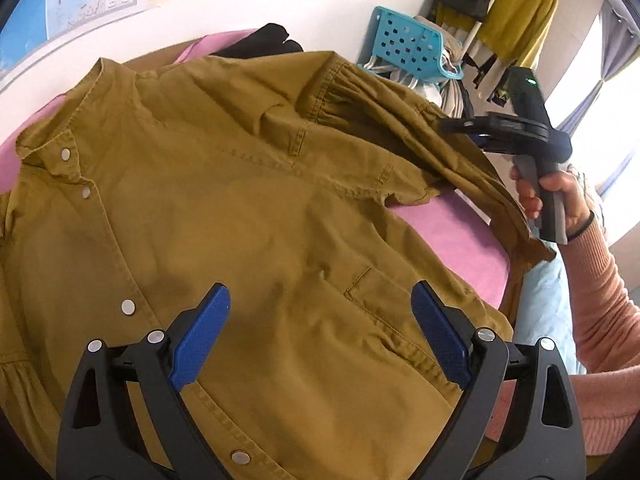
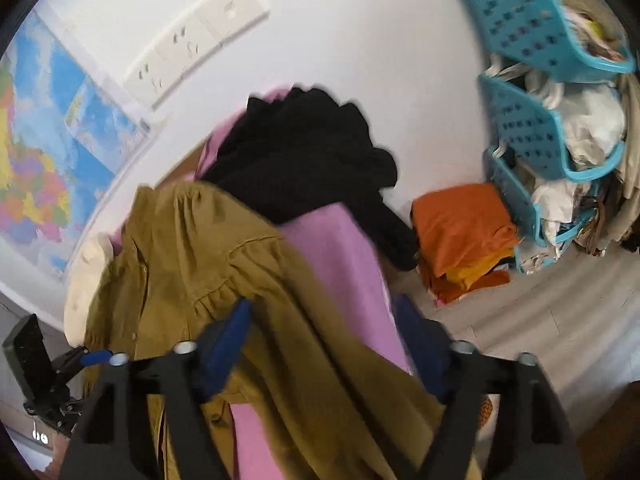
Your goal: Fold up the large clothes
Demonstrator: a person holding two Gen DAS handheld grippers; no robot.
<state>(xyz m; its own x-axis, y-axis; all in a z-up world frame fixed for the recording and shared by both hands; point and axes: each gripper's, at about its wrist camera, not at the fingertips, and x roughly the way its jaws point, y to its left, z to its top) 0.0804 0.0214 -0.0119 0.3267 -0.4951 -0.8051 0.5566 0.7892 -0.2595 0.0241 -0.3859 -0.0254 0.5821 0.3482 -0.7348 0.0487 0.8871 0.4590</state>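
Observation:
A mustard snap-button shirt (image 1: 240, 200) lies front up on a round table covered with pink cloth (image 1: 452, 232). My left gripper (image 1: 320, 292) hovers open over the shirt's lower front beside a pocket, with nothing between its blue pads. The shirt's right sleeve (image 1: 472, 168) trails off the table's right edge. My right gripper (image 1: 452, 126), held by a hand (image 1: 556, 196) in a pink knit sleeve, sits right by that sleeve. In the right wrist view the right gripper (image 2: 326, 340) stands wide open, and the sleeve (image 2: 280, 320) runs beneath its jaws without being pinched.
A black garment (image 2: 304, 160) is heaped at the table's far side. Stacked turquoise baskets (image 2: 532, 128) full of clothes stand on the floor to the right, with folded orange clothes (image 2: 460, 232) beside them. A yellow garment and a dark bag (image 1: 516, 12) hang further back.

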